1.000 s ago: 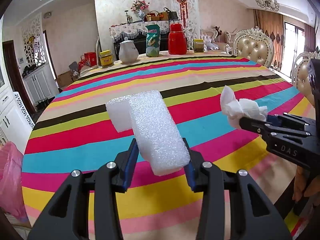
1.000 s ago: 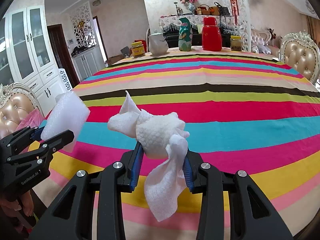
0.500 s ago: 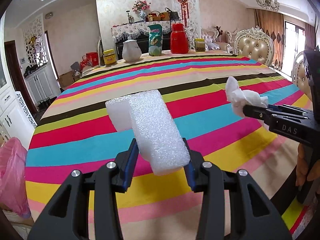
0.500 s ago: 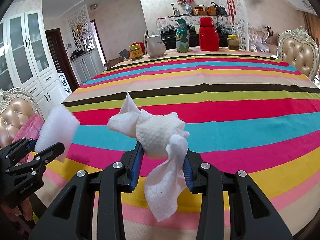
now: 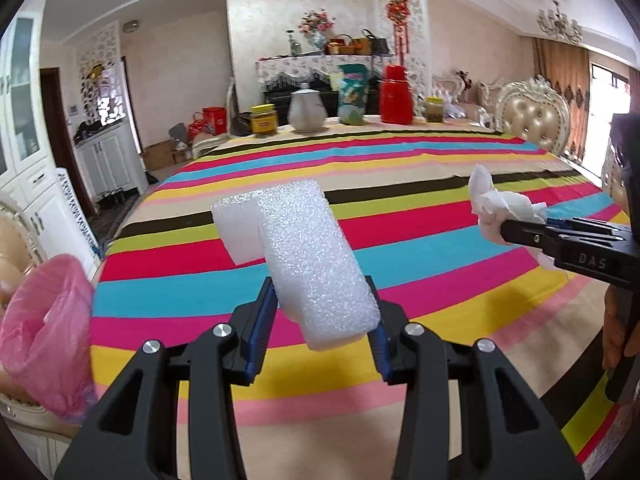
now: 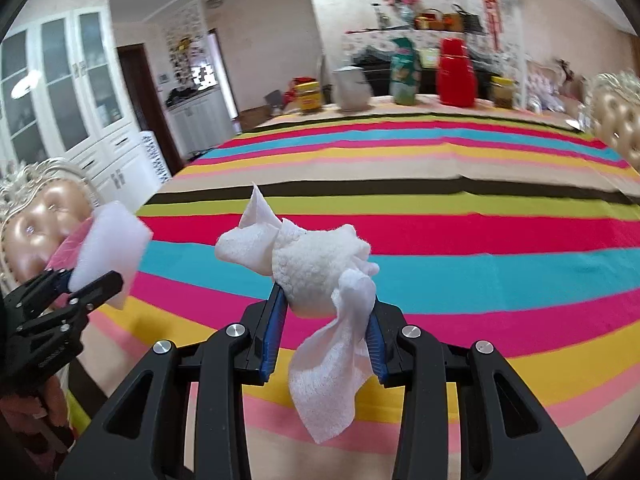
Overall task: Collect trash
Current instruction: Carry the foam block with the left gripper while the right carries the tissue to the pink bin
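1. We see the table (image 5: pixel 460 344) filling both views, covered by a striped cloth in red, blue, yellow, pink, green, black and beige.
2. At its far edge stand a red flask (image 5: pixel 396 94), a white teapot (image 5: pixel 307 111), a green packet (image 5: pixel 353 94) and two jars; their labels are too blurred for us to read.
3. A pink bin bag (image 5: pixel 48 332) gapes open off the table's left edge, partly cut off by the frame; padded chairs stand on either side.
4. Our left gripper (image 5: pixel 320 330) is clamped on a white foam block (image 5: pixel 308 256), held above the cloth and sticking up and forward from the jaws.
5. Our right gripper (image 6: pixel 326 328) is closed on a crumpled white tissue (image 6: pixel 316 268), also clear of the table, one flap hanging below the pads.
6. In the left view the right gripper's side reads "DAS"; the rest is hidden. The writing on the left gripper's body in the right view is too small to make out.
7. A hand (image 5: pixel 618 328) shows at the right edge, mostly cut off.
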A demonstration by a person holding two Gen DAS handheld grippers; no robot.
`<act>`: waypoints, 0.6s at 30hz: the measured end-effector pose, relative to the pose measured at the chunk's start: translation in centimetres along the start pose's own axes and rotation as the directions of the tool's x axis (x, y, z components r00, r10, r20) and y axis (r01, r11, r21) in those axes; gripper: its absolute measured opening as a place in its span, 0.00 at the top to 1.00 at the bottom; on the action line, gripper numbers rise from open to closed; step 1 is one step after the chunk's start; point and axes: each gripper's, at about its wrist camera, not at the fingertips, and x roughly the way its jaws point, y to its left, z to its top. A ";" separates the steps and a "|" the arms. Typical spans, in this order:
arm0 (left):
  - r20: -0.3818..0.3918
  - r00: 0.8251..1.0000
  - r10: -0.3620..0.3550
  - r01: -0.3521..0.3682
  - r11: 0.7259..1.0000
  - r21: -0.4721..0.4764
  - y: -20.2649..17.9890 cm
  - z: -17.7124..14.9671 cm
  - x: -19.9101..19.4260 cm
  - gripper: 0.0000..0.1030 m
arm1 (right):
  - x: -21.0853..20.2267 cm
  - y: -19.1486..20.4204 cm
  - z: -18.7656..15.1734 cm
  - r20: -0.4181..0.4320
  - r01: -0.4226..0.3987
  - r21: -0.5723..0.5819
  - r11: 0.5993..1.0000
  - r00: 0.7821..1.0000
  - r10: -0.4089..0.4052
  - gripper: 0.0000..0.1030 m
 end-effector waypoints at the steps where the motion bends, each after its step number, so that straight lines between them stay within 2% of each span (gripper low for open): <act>1: 0.003 1.000 0.011 -0.011 1.000 -0.011 0.7 -0.2 -0.3 0.60 | 0.2 1.0 0.3 -0.001 -0.011 -0.014 1.000 1.000 0.011 0.65; 11: 0.019 0.993 0.117 -0.114 0.990 -0.088 8.2 -1.8 -3.3 0.60 | 3.0 8.9 1.6 -0.038 -0.108 -0.090 0.990 0.994 0.105 0.65; 18: 0.028 0.978 0.205 -0.199 0.971 -0.132 14.1 -2.5 -5.8 0.60 | 5.5 15.5 2.4 -0.072 -0.194 -0.152 0.969 0.980 0.185 0.65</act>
